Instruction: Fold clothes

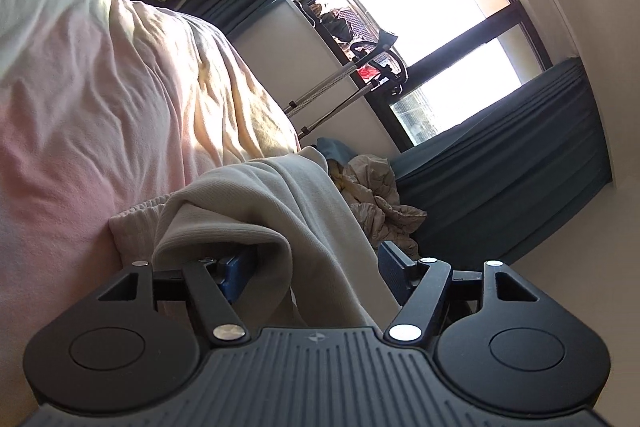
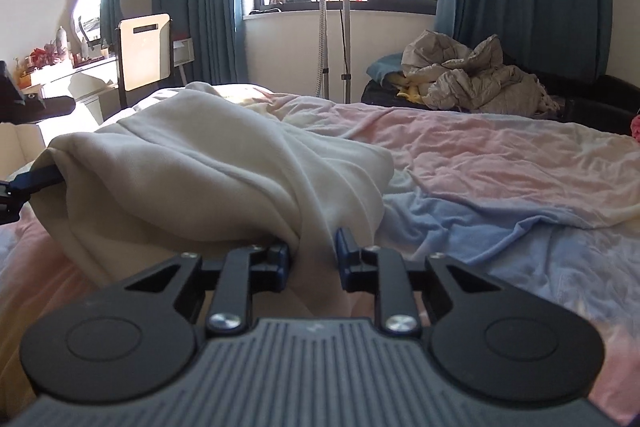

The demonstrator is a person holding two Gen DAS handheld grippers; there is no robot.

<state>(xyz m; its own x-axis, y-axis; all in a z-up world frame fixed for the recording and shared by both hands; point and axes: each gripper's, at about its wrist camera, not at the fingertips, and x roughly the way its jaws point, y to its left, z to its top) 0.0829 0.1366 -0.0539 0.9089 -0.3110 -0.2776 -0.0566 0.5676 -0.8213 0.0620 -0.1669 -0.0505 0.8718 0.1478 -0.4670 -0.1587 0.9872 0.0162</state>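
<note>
Right now we have the cream garment [image 2: 208, 163] bunched on the pink-and-blue bedsheet [image 2: 500, 155], near the bed's foot on the window side. Our right gripper [image 2: 313, 255] pinches a thin fold of it; whether the pads truly bite we cannot tell for sure. Our left gripper [image 1: 316, 267] stands apart, cloth merely draped over one finger [image 1: 236, 265]. If we lift now, that loose side probably slides off and the fold collapses.
</note>
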